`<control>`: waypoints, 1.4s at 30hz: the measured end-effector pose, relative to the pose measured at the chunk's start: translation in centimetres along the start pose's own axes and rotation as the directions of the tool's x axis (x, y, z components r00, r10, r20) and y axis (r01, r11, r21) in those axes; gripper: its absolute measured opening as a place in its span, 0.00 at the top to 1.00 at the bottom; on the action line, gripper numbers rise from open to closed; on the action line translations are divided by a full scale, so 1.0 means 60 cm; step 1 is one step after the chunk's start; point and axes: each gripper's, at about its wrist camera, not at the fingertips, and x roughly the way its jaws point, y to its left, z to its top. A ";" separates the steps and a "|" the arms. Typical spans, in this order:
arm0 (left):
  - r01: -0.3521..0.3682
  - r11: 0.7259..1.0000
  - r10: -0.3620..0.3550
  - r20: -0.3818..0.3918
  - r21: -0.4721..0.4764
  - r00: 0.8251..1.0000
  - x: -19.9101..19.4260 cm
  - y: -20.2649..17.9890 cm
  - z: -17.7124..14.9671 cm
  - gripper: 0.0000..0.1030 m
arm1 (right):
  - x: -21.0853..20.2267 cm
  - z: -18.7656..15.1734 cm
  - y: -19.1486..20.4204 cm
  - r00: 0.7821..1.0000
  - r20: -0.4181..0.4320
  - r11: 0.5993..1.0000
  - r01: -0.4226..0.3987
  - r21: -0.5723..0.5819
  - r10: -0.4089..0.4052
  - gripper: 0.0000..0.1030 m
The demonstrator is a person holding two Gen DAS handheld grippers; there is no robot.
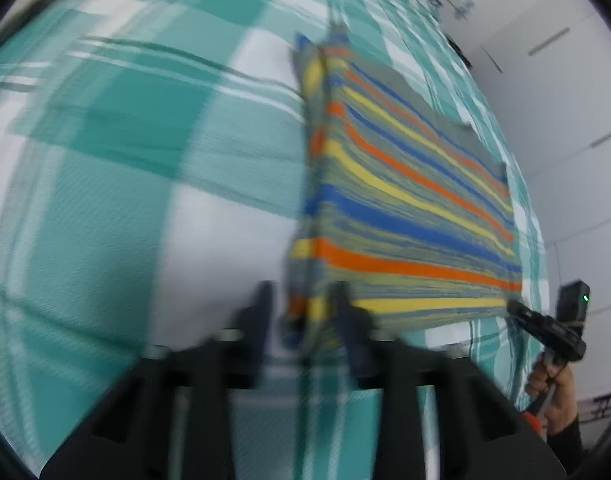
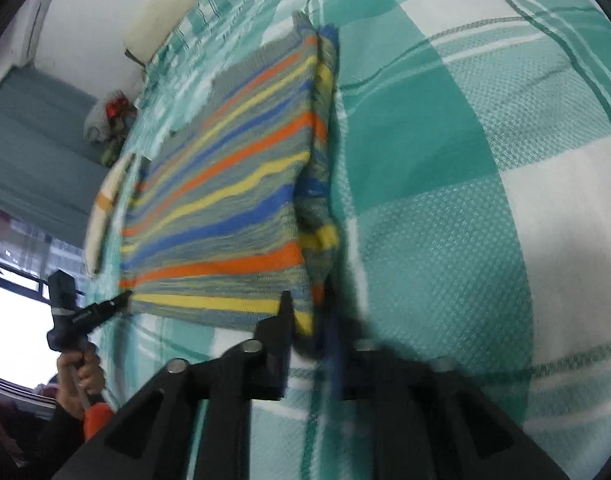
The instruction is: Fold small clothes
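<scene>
A small striped knit garment point(image 1: 405, 208), grey with blue, orange and yellow bands, is held stretched above a teal and white checked bedsheet point(image 1: 125, 140). My left gripper point(image 1: 305, 304) is shut on its near left corner, cloth between the fingers. My right gripper point(image 2: 309, 312) is shut on the other near corner of the garment point(image 2: 225, 184). Each gripper shows in the other's view: the right one at the garment's lower right corner point(image 1: 521, 308), the left one at its lower left corner point(image 2: 121, 300). Both views are motion-blurred.
The checked sheet point(image 2: 465, 160) covers the bed all around. A cream pillow point(image 2: 105, 200) with an orange stripe and a bundle of clothes point(image 2: 105, 120) lie at the bed's far edge. White wall and cabinets point(image 1: 565, 120) stand beside the bed.
</scene>
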 end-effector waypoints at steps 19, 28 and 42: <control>-0.044 0.995 0.060 0.188 -0.086 0.980 0.094 -0.045 0.217 0.37 | 0.072 0.053 0.166 0.975 0.105 0.875 0.223 -0.430 -0.197 0.64; -0.002 0.997 0.026 0.287 -0.083 0.958 -0.013 0.004 0.164 0.29 | 0.004 0.013 0.137 0.972 0.183 0.881 0.210 -0.423 -0.144 0.64; -0.206 0.961 0.176 0.167 0.184 0.970 -0.057 -0.056 -0.105 0.15 | -0.043 -0.131 0.093 0.963 0.161 0.902 0.260 -0.344 -0.216 0.52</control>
